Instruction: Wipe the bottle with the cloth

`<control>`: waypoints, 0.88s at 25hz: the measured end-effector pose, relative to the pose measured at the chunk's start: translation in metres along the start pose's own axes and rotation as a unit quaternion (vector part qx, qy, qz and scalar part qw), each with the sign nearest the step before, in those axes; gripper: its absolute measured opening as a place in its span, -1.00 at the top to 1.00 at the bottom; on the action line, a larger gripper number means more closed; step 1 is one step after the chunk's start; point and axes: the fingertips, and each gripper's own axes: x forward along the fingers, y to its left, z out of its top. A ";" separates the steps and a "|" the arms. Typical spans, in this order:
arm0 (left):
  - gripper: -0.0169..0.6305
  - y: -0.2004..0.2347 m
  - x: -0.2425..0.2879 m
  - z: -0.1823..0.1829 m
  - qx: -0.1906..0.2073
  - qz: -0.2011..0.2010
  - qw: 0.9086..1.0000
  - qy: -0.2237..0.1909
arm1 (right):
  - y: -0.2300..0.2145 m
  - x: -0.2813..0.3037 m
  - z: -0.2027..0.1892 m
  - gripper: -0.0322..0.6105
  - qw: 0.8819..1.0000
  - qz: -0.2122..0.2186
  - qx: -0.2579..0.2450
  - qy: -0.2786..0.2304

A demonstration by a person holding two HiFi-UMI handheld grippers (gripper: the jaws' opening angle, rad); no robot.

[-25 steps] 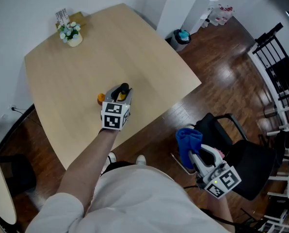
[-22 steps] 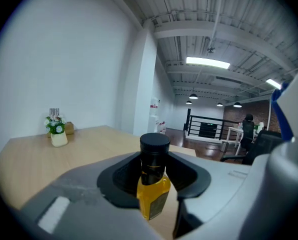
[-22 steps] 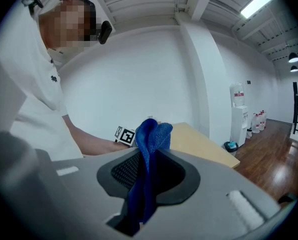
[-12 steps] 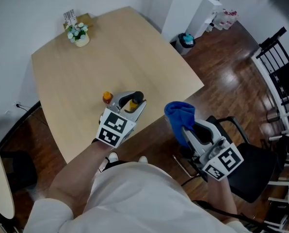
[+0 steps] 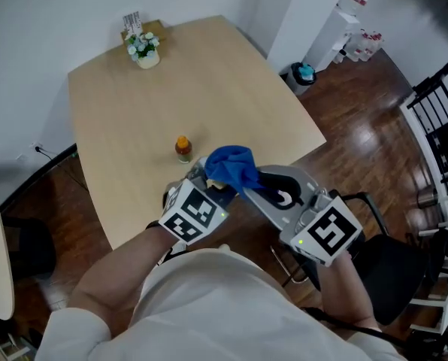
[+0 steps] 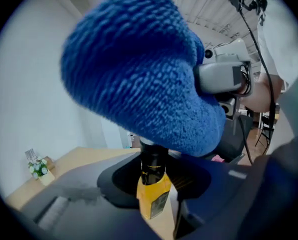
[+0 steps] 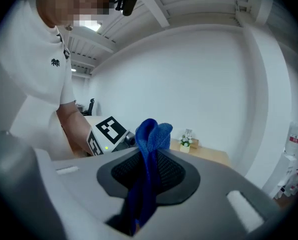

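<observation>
A yellow bottle [image 6: 151, 196] with a black cap sits upright between the jaws of my left gripper [image 6: 151, 184], which is shut on it. In the head view the left gripper [image 5: 203, 180] is held over the table's near edge, and the bottle is hidden under the cloth. The blue cloth [image 5: 230, 168] is bunched in my right gripper [image 5: 258, 183], which is shut on it. In the left gripper view the cloth [image 6: 139, 74] lies over the bottle's cap. In the right gripper view the cloth [image 7: 149, 149] stands up from between the jaws of the right gripper [image 7: 148, 171].
A small orange-capped bottle [image 5: 183, 149] stands on the wooden table [image 5: 231, 89], just beyond the grippers. A flower pot [image 5: 145, 50] sits at the far corner. A black chair [image 5: 389, 269] is at my right, with a bin [image 5: 305, 74] and a black rack [image 5: 442, 119] further off.
The right gripper has come up from low over the chair and swung left with the cloth onto the bottle. The left gripper has lifted the bottle and drawn it toward the table's near edge.
</observation>
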 end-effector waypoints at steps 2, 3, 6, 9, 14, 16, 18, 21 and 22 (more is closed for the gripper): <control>0.46 -0.004 -0.004 -0.003 0.006 0.000 1.000 0.003 | 0.002 0.001 -0.003 0.64 1.000 0.004 0.005 0.005; 0.46 -0.005 -0.006 -0.005 0.007 0.000 1.000 0.005 | 0.001 0.000 -0.005 0.64 1.000 0.002 0.010 0.008; 0.46 -0.006 -0.015 -0.011 -0.002 -0.001 1.000 0.006 | -0.005 -0.003 -0.013 0.64 0.999 -0.012 0.030 0.015; 0.46 -0.001 -0.026 -0.005 -0.017 -0.005 1.000 -0.004 | -0.016 -0.009 -0.016 0.64 0.998 -0.039 0.047 0.006; 0.46 0.019 -0.048 0.023 -0.089 -0.013 0.995 -0.047 | -0.033 -0.027 -0.013 0.65 0.993 -0.090 0.073 -0.032; 0.46 0.025 -0.055 0.037 -0.097 -0.015 0.993 -0.058 | -0.032 -0.031 -0.009 0.65 0.990 -0.096 0.087 -0.056; 0.46 0.030 -0.061 0.050 -0.106 -0.018 0.992 -0.069 | -0.029 -0.029 -0.008 0.65 0.989 -0.096 0.092 -0.069; 0.46 0.033 -0.066 0.063 -0.132 -0.028 0.987 -0.084 | -0.022 -0.022 -0.016 0.65 0.987 -0.093 0.103 -0.079; 0.46 0.033 -0.067 0.066 -0.137 -0.029 0.986 -0.086 | -0.021 -0.021 -0.020 0.65 0.986 -0.094 0.110 -0.082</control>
